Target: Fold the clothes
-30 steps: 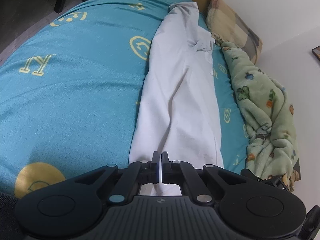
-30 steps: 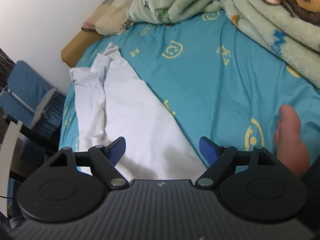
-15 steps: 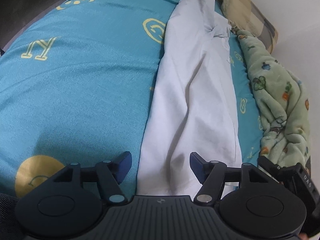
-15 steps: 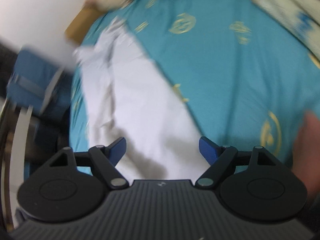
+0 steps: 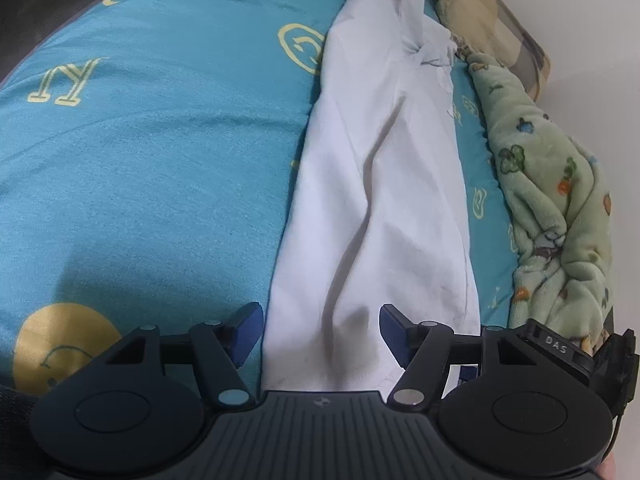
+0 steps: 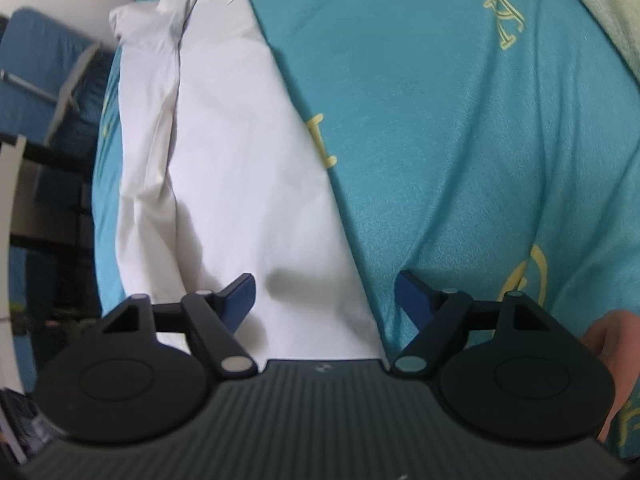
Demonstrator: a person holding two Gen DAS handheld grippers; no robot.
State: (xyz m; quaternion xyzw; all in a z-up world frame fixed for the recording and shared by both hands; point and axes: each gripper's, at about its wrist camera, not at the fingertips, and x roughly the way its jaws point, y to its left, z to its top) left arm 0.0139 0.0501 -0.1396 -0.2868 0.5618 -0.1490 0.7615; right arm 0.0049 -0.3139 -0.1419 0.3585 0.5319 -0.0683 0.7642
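We hold 2 grippers over a white garment [image 5: 380, 184] that lies as a long, narrow folded strip on the teal bedsheet [image 5: 160, 152], which is printed with yellow letters and smiley faces. In the left wrist view our left gripper [image 5: 322, 334] is released, its 2 blue-tipped fingers [image 5: 247, 330] spread wide with nothing between them but the near end of the garment lying flat below; the left finger sits over the sheet just beside the garment's left edge and the right finger over the cloth near its right edge. A long crease runs up the middle of the strip toward the bunched far end, where the fabric looks greyer and crumpled. To the right of the garment, a band of teal sheet separates it from a green fleece blanket [image 5: 552, 208] with small cartoon prints, and a tan plaid pillow [image 5: 492, 20] rests beyond it against the white wall [image 5: 600, 60]. In the right wrist view our right gripper [image 6: 325, 294] is likewise released and empty, its fingers [image 6: 240, 294] wide apart: the left one over the garment [image 6: 224, 152], the right one over the bare sheet [image 6: 460, 140] just past the garment's slanting edge. A blue chair [image 6: 36, 68] stands off the bed at the left, and part of our right hand [image 6: 612, 344] shows at the lower right edge behind the gripper body.
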